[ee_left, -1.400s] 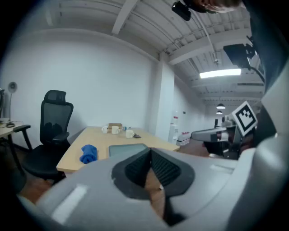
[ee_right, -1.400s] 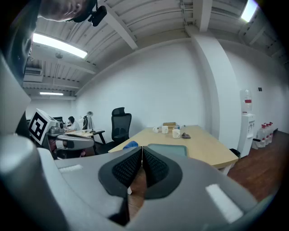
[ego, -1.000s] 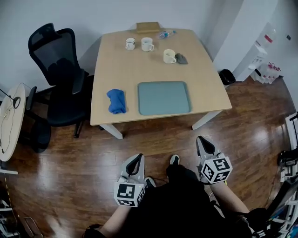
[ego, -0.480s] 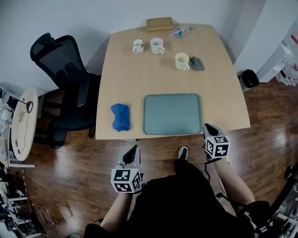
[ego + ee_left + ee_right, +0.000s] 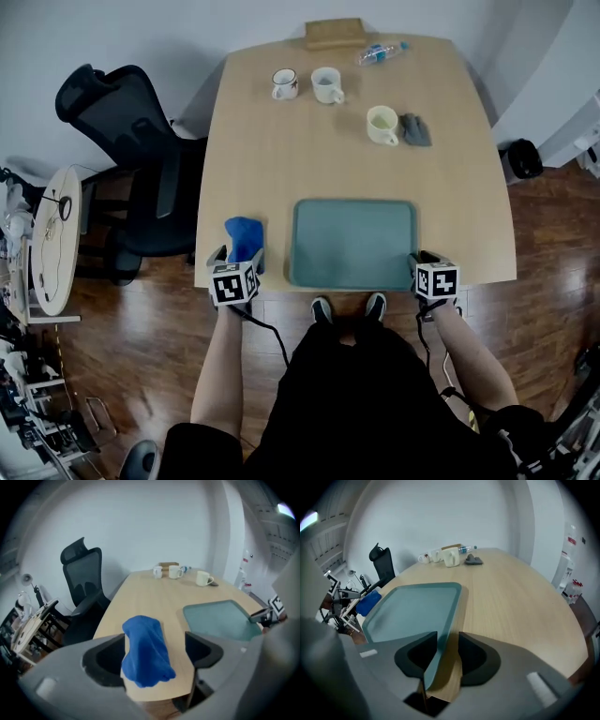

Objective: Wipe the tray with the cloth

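Note:
A blue cloth (image 5: pixel 244 232) lies bunched at the front left of the wooden table (image 5: pixel 281 159), left of the teal tray (image 5: pixel 353 242). My left gripper (image 5: pixel 238 255) is at the table's front edge, its jaws opening, with the near end of the cloth (image 5: pixel 145 648) between them and not pinched. My right gripper (image 5: pixel 423 257) is at the tray's near right corner. Its jaws are opening too, and the tray's rim (image 5: pixel 440 634) runs between them with a gap on the right side.
Far on the table stand three mugs (image 5: pixel 326 84), a grey object (image 5: pixel 415 129), a plastic bottle (image 5: pixel 379 52) and a wooden box (image 5: pixel 335 33). A black office chair (image 5: pixel 131 141) is left of the table, and a round side table (image 5: pixel 52 239) beyond it.
Both grippers have moved forward from above the floor to the table's front edge. The left now straddles the cloth and the right straddles the tray's corner.

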Available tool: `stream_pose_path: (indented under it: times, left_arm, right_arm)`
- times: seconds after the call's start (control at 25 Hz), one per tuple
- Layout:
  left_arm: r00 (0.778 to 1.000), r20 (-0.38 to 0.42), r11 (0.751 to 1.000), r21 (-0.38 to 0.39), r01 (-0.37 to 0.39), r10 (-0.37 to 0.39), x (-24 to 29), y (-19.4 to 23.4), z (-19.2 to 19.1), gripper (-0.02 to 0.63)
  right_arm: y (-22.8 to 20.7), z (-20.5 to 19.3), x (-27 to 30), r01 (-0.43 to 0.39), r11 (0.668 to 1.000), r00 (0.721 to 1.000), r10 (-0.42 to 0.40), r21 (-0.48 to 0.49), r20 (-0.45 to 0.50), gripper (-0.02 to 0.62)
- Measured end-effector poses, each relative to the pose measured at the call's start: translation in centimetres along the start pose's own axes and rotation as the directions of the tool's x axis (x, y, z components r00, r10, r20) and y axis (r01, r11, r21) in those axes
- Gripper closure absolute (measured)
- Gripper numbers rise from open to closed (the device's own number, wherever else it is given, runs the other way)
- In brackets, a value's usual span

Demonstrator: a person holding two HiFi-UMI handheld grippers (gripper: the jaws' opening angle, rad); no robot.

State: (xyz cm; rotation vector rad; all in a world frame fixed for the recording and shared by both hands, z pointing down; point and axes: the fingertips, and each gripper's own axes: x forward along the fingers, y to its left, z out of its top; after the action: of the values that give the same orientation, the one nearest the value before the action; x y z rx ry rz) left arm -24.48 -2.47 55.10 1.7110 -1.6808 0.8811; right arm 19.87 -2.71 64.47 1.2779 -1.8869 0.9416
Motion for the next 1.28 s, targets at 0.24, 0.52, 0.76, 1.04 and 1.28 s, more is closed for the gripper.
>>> stream_pose_path:
  times: [0.24, 0.52, 0.76, 1.04, 1.28]
  left_arm:
    - [0.962, -0.266, 0.993, 0.088, 0.078, -0.052, 7.1, 0.7, -3.8, 0.204]
    - [0.964, -0.236, 0.990, 0.036, 0.135, -0.123, 6.1, 0.9, -3.1, 0.441]
    - [0.922, -0.207, 0.935, 0.071, 0.348, -0.328, 6.1, -9.7, 2.7, 0.454]
    - [0.923, -0.325, 0.942, 0.194, 0.275, -0.203, 10.2, -12.5, 3.1, 0.446]
    - [0.889, -0.385, 0.910, 0.220, 0.350, -0.249, 9.9, -16.4, 2.8, 0.446]
  right_arm:
    - [-0.2, -0.6, 0.7, -0.004, 1.000, 1.000, 0.004, 0.025, -0.027, 0.516]
    - [0.0, 0.2, 0.6, 0.027, 0.999, 0.999, -0.026, 0.019, -0.028, 0.560]
    - [0.0, 0.1, 0.7, 0.024, 0.998, 0.999, -0.023, 0.054, -0.030, 0.561]
    - [0.5, 0.9, 0.7, 0.015, 1.000, 1.000, -0.015, 0.021, -0.017, 0.561]
    - [2.6, 1.4, 1.2, -0.042, 0.999, 0.999, 0.042, -0.009, -0.013, 0.558]
